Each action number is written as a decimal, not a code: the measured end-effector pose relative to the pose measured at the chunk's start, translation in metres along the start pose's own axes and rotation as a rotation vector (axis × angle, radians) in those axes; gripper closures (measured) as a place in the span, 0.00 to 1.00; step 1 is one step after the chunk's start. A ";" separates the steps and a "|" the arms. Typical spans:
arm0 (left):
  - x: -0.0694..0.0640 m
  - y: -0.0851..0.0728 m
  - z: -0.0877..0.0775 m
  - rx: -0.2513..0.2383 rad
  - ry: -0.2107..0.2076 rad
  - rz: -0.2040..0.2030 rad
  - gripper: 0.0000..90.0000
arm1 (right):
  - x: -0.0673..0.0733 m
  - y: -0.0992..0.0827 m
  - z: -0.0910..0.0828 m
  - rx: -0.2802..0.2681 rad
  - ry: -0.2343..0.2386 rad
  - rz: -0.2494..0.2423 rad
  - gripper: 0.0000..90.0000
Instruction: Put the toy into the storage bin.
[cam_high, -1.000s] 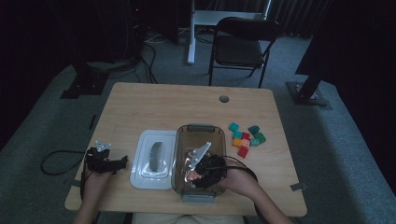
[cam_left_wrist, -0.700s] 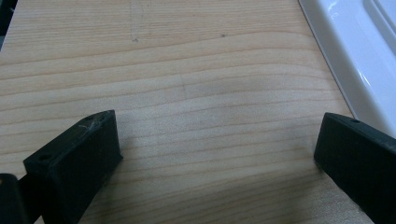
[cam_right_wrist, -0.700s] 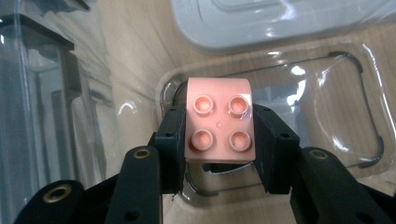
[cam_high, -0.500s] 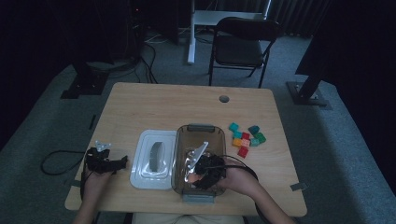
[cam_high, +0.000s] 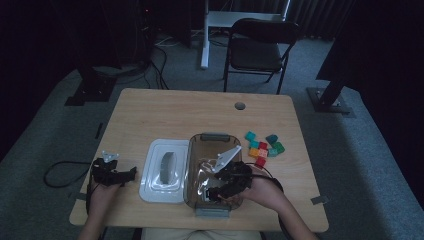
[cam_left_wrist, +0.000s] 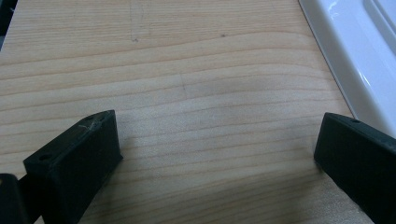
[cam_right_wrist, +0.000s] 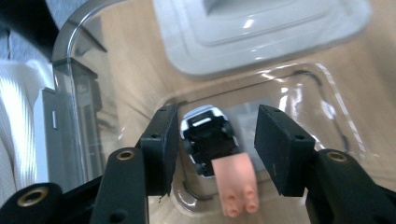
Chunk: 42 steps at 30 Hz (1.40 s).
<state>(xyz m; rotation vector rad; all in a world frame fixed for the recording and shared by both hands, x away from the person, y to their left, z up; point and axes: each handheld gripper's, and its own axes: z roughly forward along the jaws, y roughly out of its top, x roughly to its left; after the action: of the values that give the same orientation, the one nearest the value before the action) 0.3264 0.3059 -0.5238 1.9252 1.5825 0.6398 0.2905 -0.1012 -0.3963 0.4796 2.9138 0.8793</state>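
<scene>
We see the right tool (cam_high: 216, 187) lowered into a clear, smoky plastic box (cam_high: 196, 150) with rounded corners that sits near the front edge of the pale wooden table (cam_high: 170, 112). In the right gripper view this tool (cam_right_wrist: 217, 140) has its blocky matte black jaws parted a little; they have just been opening, and between them lies a small toy car (cam_right_wrist: 209, 140), upside down with its dark underside and wheels showing. The car rests on the glossy floor of the box, and there is a gap to the jaw on its right, while on the other side we cannot tell whether the pad touches it. A pink brick (cam_right_wrist: 236, 182) with round studs lies against the near end of the car. Just left of the box is its white lid (cam_high: 162, 170), a smooth rounded rectangle with a grey raised handle in the middle; it also shows in the right gripper view (cam_right_wrist: 261, 32). To the right of the box, a cluster of small coloured blocks (cam_high: 262, 146) in teal, green, red and orange lies on the table. The left tool (cam_high: 117, 172) rests at the left near corner of the table, well apart from the box, jaws spread wide over bare wood grain with nothing between them (cam_left_wrist: 219, 154). A black folding chair (cam_high: 257, 47) stands beyond the far edge of the table.
</scene>
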 end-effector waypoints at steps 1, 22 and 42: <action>0.000 0.000 0.000 0.000 0.000 0.000 0.01 | -0.004 -0.005 -0.009 -0.038 -0.007 0.024 0.54; 0.000 0.000 0.000 0.000 0.000 -0.001 0.01 | -0.071 -0.084 -0.073 -0.216 -0.245 0.362 0.51; 0.000 0.000 0.000 0.000 0.000 0.000 0.01 | -0.146 -0.162 -0.056 -0.165 -0.404 0.698 0.51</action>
<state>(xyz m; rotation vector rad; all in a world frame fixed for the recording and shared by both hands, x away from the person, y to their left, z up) 0.3264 0.3058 -0.5239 1.9250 1.5825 0.6399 0.3765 -0.3047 -0.4431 1.5022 2.2821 0.9211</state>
